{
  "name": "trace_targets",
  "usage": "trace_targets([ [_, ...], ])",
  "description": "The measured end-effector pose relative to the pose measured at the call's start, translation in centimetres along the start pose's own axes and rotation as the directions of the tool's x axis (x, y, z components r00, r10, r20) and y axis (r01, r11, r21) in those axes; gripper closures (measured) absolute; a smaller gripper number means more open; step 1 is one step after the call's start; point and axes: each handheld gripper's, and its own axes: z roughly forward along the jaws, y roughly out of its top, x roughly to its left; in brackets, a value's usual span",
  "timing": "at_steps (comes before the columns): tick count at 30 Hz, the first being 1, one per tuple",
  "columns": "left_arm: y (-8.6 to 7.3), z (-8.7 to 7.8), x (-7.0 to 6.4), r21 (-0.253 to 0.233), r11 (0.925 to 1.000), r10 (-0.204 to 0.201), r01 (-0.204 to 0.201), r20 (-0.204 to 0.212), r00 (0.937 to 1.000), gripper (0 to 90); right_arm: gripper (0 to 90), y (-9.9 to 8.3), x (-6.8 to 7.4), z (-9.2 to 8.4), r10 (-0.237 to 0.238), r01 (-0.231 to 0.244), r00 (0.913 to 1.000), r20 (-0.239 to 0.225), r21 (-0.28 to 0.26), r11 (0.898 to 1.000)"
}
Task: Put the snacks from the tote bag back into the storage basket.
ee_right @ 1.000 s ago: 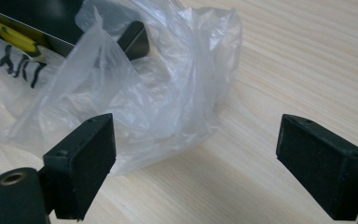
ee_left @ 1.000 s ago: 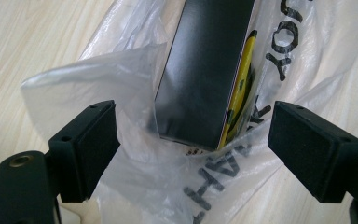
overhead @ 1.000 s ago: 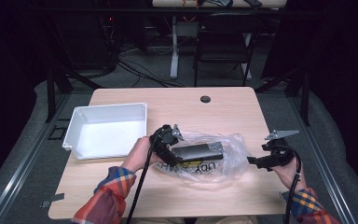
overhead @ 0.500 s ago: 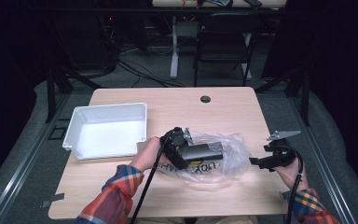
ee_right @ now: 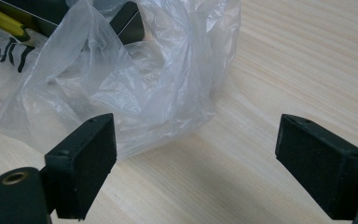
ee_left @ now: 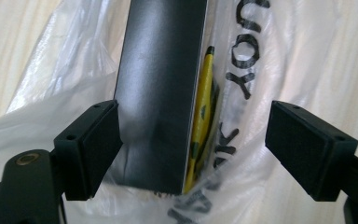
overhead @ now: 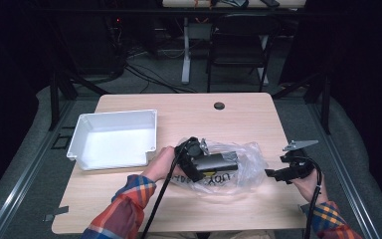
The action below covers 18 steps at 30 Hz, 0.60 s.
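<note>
So the clear plastic bag [overhead: 224, 167] with black lettering is lying on the wooden surface [overhead: 238, 119], around 5 o'clock from the middle of it, and there's a long dark box [overhead: 219, 161] sitting inside it with something yellow [ee_left: 203, 107] tucked along its side. The left hand-held gripper [overhead: 193, 160] is sitting at the bag's 9 o'clock end, jaws spread wide apart; in the left gripper view [ee_left: 191, 144] the near end of the box is lying between them, right up against one jaw and well apart from the other, so nothing's actually being squeezed. The right hand-held gripper [overhead: 273, 174] is hovering just off the bag's 3 o'clock edge, also wide open. In the right gripper view [ee_right: 193, 158] the crumpled bag edge [ee_right: 135, 88] is sitting just ahead of the jaws, bare wood between them. A white tray [overhead: 87, 132] is sitting off at 9 o'clock on the surface, apart from all this.
</note>
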Motion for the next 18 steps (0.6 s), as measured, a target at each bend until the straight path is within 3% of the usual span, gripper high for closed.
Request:
trace_targets([
  [9, 0.9, 2.0, 1.6, 0.065, 0.9968, 0.046, -0.047, 0.016, 0.9988, 23.7, 12.3, -0.1, 0.0, 0.2, -0.004, 0.004, 1.0, 0.004, 0.005, 1.0],
  [16, 1.3, 3.0, 2.4, 0.142, 0.9869, 0.074, -0.076, 0.021, 0.997, 26.5, 12.6, -0.2, 0.0, 0.4, -0.009, 0.009, 1.0, 0.002, 0.012, 1.0],
  [18, 1.3, 3.3, 2.5, 0.145, 0.9863, 0.076, -0.078, 0.019, 0.9969, 27.9, 12.6, -0.2, 0.0, 0.4, -0.01, 0.01, 0.9999, -0.001, 0.015, 1.0],
])
